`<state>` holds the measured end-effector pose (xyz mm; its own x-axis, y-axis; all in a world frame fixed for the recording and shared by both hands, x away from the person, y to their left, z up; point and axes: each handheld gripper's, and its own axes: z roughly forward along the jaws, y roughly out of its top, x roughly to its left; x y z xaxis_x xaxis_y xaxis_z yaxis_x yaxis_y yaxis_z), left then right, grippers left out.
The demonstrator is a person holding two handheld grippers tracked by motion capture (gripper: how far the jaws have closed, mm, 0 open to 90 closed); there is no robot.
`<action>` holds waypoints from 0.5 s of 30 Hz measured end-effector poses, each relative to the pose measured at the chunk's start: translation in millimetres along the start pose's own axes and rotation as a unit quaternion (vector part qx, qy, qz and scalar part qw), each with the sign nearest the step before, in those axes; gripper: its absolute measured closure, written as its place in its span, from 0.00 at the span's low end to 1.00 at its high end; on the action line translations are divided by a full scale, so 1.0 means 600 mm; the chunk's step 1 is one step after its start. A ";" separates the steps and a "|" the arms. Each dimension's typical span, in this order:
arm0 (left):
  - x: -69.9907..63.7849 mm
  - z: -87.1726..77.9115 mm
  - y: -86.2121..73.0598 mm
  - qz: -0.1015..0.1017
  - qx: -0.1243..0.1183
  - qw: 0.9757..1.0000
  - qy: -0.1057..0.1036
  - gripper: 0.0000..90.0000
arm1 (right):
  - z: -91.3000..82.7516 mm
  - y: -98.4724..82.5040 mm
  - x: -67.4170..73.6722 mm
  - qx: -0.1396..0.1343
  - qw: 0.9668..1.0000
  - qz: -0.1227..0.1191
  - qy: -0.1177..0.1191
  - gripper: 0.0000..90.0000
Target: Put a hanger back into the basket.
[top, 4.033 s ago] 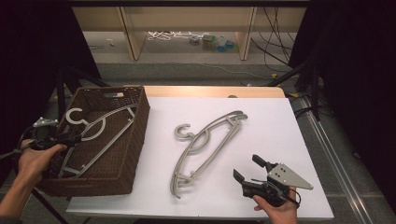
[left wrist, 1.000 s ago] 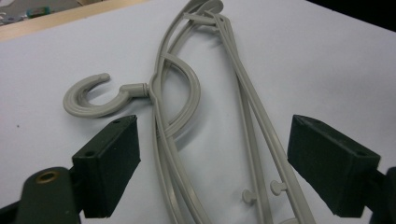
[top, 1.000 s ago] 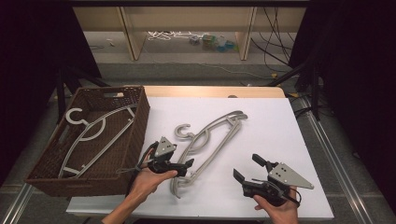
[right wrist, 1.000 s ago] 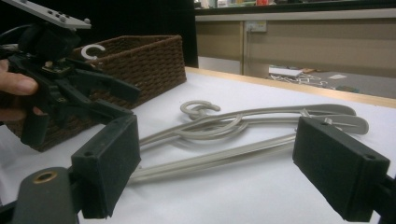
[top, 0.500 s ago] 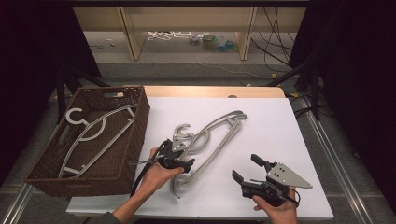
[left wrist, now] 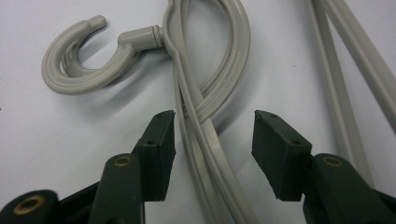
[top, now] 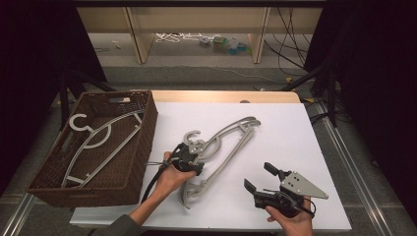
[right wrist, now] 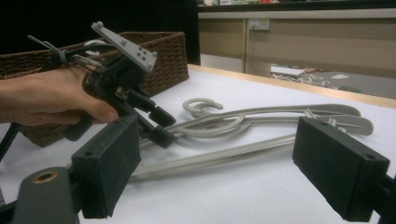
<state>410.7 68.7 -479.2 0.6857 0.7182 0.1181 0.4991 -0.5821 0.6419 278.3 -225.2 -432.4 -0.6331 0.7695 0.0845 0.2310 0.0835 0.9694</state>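
On the white table (top: pixel 305 128) | left gripper (left wrist: pixel 212 133) jaws closing around hanger (top: pixel 223 142) neck, pads not yet touching; hand hiding the arm's middle | right gripper (top: pixel 259 179) resting wide open, empty

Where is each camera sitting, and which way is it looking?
High view: above the table, looking down at hangers, basket, both hands.
Left gripper view: on the left gripper, looking down at the hanger between its closing jaws.
Right gripper view: on the right gripper, looking level across at the left hand.
All share the hanger.
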 end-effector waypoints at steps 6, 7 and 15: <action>0.015 0.007 -0.003 -0.016 0.002 1.000 -0.013 0.66 | 0.001 -0.001 0.000 -0.004 1.000 0.003 0.003 0.18; 0.015 0.007 -0.003 -0.019 0.001 1.000 -0.017 0.69 | 0.001 0.000 0.000 -0.005 1.000 0.003 0.003 0.18; 0.022 0.009 -0.005 -0.072 -0.021 0.997 -0.027 0.80 | 0.001 0.000 0.000 -0.005 1.000 0.002 0.001 0.18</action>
<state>421.4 78.0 -483.5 0.6362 0.7713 -0.0184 0.5731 -0.4565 0.6806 278.8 -225.1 -432.6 -0.6335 0.7687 0.0885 0.2256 0.0740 0.9714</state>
